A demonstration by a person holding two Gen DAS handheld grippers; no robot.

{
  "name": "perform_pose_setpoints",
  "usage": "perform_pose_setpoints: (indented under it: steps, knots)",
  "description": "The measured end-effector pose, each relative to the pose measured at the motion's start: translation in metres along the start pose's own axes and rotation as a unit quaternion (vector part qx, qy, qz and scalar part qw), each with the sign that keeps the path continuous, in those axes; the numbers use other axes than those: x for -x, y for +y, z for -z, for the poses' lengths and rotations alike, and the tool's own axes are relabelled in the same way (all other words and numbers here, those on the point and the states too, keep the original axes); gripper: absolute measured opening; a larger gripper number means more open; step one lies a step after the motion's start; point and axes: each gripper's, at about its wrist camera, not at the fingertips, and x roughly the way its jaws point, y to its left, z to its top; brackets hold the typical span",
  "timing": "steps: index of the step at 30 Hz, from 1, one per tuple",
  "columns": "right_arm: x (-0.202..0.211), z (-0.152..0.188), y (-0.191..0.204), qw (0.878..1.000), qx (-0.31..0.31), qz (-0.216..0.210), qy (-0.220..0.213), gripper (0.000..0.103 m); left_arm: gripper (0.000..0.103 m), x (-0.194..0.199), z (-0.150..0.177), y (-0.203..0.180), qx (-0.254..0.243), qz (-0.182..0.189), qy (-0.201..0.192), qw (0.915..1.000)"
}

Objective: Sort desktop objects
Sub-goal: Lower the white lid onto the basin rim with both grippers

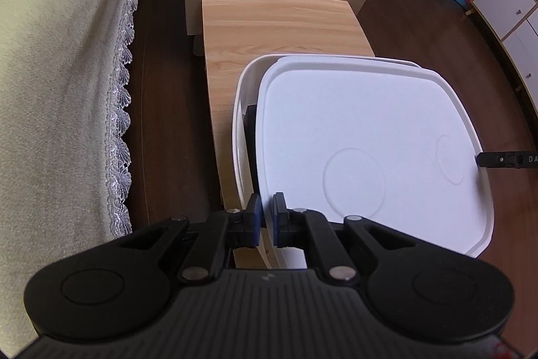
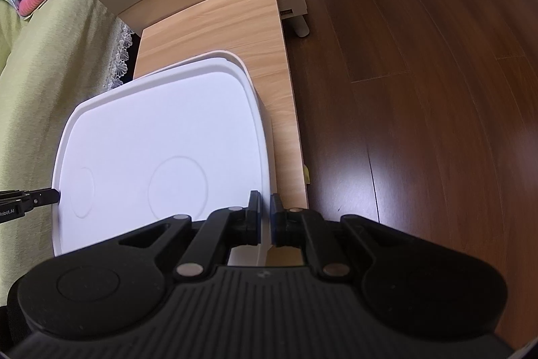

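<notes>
Wooden table: both claws pinch white lid over bin.

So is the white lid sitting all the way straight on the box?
No, the white lid sits shifted to one side of the box, leaving a gap where something dark shows inside.

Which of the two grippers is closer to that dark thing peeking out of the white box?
Left. The left gripper clamps the white lid edge just beside the dark object showing inside the white box. The right gripper grips the lid's opposite edge.
</notes>
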Motion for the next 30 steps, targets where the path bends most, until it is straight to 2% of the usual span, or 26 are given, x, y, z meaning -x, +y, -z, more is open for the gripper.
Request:
perform_pose_setpoints:
  steps: [30]
  knots:
    - [-0.027, -0.014, 0.005, 1.0, 0.008, 0.005, -0.007, 0.006, 0.004, -0.024, -0.009, 0.012, 0.009, -0.009, 0.005, 0.9999]
